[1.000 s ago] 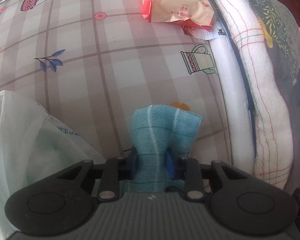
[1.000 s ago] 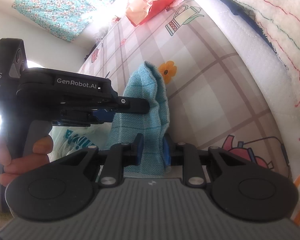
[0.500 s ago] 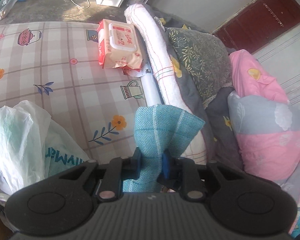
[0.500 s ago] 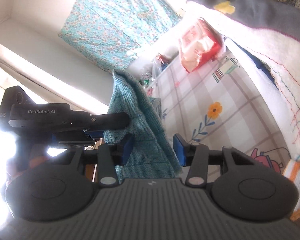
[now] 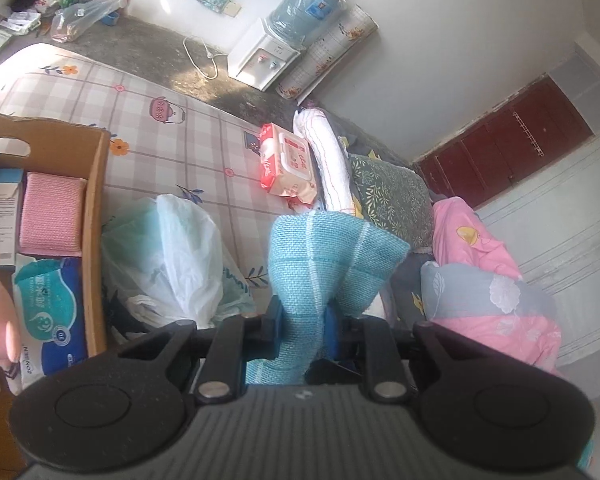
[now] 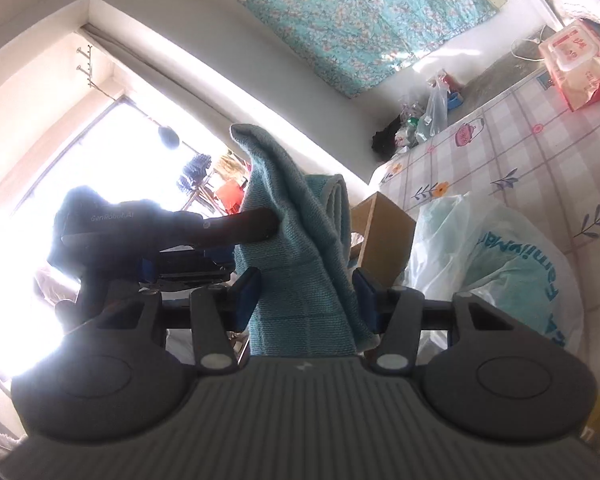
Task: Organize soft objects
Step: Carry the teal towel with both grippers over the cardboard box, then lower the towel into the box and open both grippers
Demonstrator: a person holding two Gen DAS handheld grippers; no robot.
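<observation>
A teal checked cloth is pinched between the blue pads of my left gripper, which is shut on it and held high above the bed. In the right wrist view the same cloth hangs from the left gripper and passes between the jaws of my right gripper. Those jaws are opening, and the pads stand apart from the cloth. A cardboard box at the left holds a folded pink cloth and a blue tissue pack.
A white plastic bag lies on the checked bed sheet beside the box. A red wet-wipes pack sits further back. Folded blankets and pink bedding pile up at the right. A water dispenser stands by the wall.
Both grippers have risen from the bed with the teal cloth. The right jaws have let go and spread. The left view has swung up, and the cardboard box has come into view.
</observation>
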